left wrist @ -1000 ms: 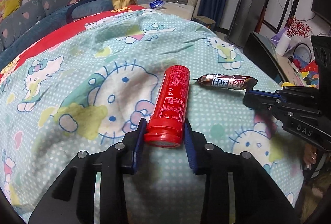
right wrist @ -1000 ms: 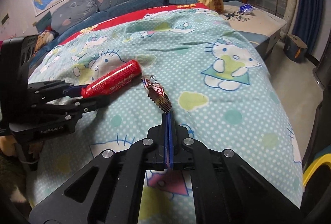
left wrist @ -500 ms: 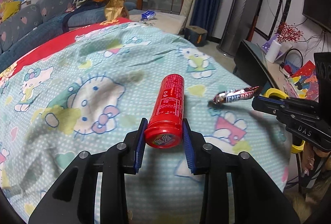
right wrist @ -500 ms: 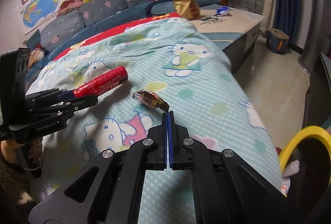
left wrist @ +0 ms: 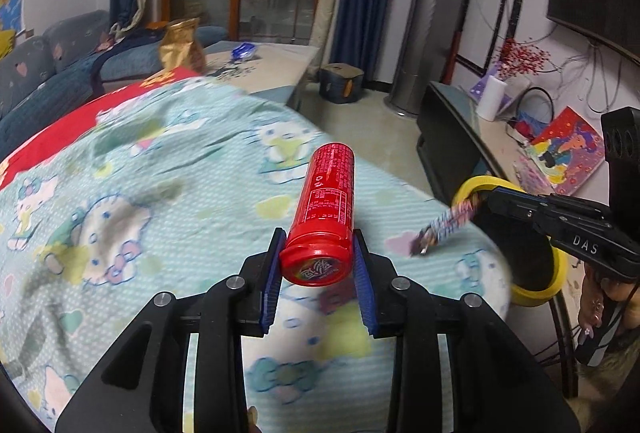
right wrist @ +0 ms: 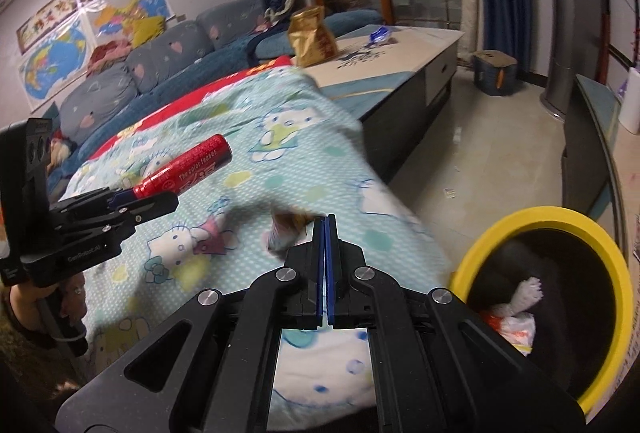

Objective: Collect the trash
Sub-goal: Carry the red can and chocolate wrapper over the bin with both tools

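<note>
My left gripper (left wrist: 316, 261) is shut on a red tube can (left wrist: 326, 209), held by its cap end above the Hello Kitty blanket (left wrist: 140, 201); the can also shows in the right wrist view (right wrist: 188, 169). My right gripper (right wrist: 325, 223) is shut on the end of a snack bar wrapper (right wrist: 286, 231), blurred, which hangs out to the left in the air. From the left wrist view the wrapper (left wrist: 448, 225) sticks out of the right gripper (left wrist: 492, 199) next to the yellow-rimmed black bin (right wrist: 552, 221).
The bin (left wrist: 560, 273) stands on the floor off the blanket's right edge, with white and orange trash inside (right wrist: 516, 317). A gold bag (right wrist: 310, 37) and a blue wrapper (right wrist: 380, 33) lie on a low table beyond. A dark TV stand (left wrist: 452, 137) is at right.
Both grippers have lifted off the blanket and swung right with their items. The bin has come much closer, and the wrapper now hangs near its rim.
</note>
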The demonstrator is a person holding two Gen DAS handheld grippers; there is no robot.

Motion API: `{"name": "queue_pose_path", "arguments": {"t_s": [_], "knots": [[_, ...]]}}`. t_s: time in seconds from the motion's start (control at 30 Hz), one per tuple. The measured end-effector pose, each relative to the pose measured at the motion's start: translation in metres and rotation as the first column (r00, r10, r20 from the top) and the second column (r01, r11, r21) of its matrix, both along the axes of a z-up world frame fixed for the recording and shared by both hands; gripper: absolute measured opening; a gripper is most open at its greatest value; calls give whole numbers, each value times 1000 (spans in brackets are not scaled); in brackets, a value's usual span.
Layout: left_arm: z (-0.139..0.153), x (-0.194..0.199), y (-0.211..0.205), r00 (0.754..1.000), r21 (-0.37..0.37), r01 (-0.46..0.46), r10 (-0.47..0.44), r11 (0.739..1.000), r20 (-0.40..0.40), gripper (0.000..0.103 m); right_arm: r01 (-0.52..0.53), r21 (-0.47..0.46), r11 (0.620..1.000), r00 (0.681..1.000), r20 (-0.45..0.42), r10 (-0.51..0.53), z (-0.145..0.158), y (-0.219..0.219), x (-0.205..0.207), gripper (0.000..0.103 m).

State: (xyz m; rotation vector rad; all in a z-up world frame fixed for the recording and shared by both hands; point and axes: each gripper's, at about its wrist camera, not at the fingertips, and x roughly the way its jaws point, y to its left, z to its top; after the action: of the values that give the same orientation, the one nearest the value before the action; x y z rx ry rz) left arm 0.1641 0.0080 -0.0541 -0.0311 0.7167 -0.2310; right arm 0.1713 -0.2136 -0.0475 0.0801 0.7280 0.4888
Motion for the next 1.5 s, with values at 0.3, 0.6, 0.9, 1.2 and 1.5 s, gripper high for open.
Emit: {"name": "queue_pose_path", "arguments": {"t_s": [0.3, 0.6, 0.9, 1.2, 1.5], "knots": [[5, 1, -46, 997, -6, 79, -79, 997, 12, 31, 68, 12, 998, 998, 16, -68, 7, -42, -10, 0], [19, -2, -67, 993, -1, 106, -106, 994, 43, 31, -58, 51, 997, 996, -61, 61, -16, -33, -9, 25], [38, -2, -79, 990, 2, 120, -119, 993, 81, 31, -101, 0, 995, 992, -78, 101, -41, 8, 3, 46], [44, 2, -95, 986, 8, 143, -143, 990, 86, 29, -73, 19, 997, 995, -74, 74, -51, -5, 13, 12], [41, 8, -132, 974, 7, 211, -211, 977, 79, 28, 60, 52, 997, 997, -56, -57, -38, -72, 6, 11]]}}
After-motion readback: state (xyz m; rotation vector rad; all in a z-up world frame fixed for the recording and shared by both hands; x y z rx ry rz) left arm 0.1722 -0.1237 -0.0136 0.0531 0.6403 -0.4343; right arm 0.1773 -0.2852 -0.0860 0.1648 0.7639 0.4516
